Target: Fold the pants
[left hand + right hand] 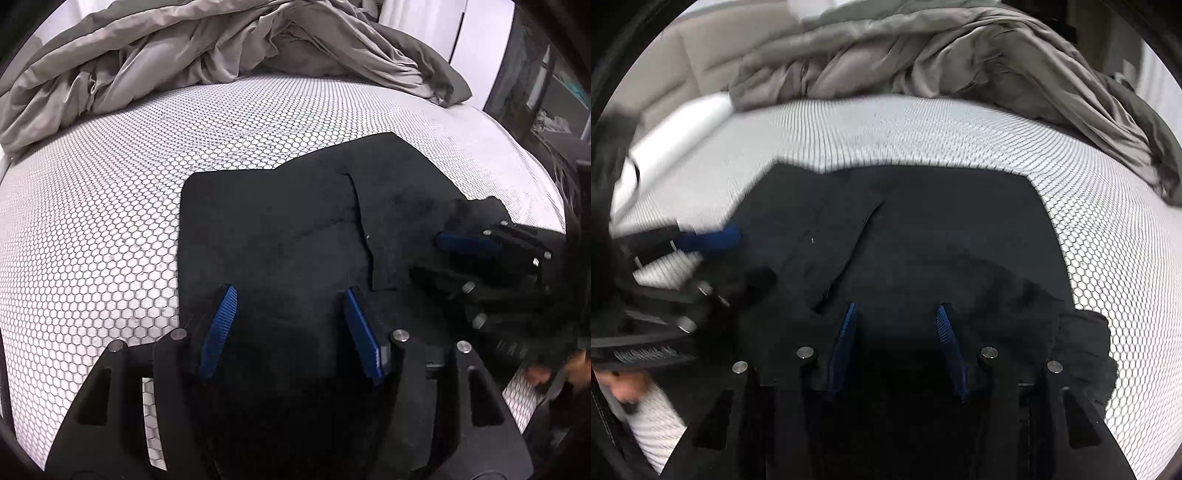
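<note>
- Bare mattress (110, 206) with a honeycomb-patterned white cover fills both wrist views; a rumpled grey duvet (155, 55) is heaped along its far side.
- Black pants (280, 229) lie flat on the mattress at the near edge, already doubled into a compact dark block, with a stepped edge of an upper layer running down the middle.
- Left claw (291, 325) hovers low over the near part of the pants, its blue-padded fingers (218, 332) standing apart; no cloth is visibly pinched between them, though dark fabric lies beneath.
- Right claw (895, 339) points down at the same garment from the other side, its fingers likewise apart with nothing clearly caught between the pads; a bunched lump of fabric (1086, 350) sits just beside its right finger.
- Each claw shows in the other's view, at the garment's opposite end, so the two flank the pants; a bit of the person's hand (620, 387) shows at the frame edge.
- Step in hand, by judgement: both claws are coming down to take the near edge for a further fold.
- Next move appears to call for each claw to close on all stacked layers at its own corner, then lift and carry the edge evenly toward the far side, so the layers do not slip or the loose lump drag out of line.
</note>
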Available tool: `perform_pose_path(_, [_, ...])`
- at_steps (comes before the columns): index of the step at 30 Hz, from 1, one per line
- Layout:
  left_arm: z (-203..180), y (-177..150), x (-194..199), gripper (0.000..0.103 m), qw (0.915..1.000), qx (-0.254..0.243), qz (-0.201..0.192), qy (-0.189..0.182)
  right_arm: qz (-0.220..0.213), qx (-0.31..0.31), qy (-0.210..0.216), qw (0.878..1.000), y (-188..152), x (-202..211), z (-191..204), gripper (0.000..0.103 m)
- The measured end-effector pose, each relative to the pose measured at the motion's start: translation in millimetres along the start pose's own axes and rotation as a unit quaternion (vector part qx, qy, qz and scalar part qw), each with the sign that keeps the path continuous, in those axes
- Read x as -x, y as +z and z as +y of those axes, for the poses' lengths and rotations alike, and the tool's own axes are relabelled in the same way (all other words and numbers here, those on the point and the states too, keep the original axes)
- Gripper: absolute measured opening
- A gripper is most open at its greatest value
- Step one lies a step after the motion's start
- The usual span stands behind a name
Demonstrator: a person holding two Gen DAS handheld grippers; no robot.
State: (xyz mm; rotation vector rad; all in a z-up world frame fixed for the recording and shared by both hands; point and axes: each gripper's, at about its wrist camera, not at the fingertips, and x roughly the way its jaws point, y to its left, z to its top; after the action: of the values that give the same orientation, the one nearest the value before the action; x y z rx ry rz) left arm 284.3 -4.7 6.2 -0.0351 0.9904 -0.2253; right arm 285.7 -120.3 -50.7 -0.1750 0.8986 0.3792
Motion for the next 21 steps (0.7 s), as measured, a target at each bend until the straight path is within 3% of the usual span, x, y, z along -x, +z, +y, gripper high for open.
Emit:
perform_pose_path(3, [14,-6,6,0.058,0.9999,0.008,0.007,0.002,0.014,-0.015,-0.046,0.999,-10,13,-28,0.045])
perform_pose_path(5, [19,-8,12,0.058,0.9998,0.017,0.008,0.003,0.009,-0.04,-0.009,0.999,-16,22,-44,0.039])
perform_pose_path(11, [15,11,28,0.056,0.9985,0.046,-0.028,0.005,-0.037,-0.064,-0.004,0.997,0,33,-30,0.042])
perform_pose_path(14, [10,20,15,0.056,0.9983,0.051,-0.025,0.014,-0.043,-0.076,-0.001,0.996,16,21,-16,0.042])
perform_pose_path(17, [5,22,-9,0.056,0.9987,0.036,-0.002,0.035,-0.016,-0.069,-0.005,0.997,25,-4,-3,0.042])
perform_pose_path(21, [14,17,-8,0.057,0.9992,0.033,0.001,0.025,0.018,-0.04,-0.04,0.998,18,-10,-9,0.042])
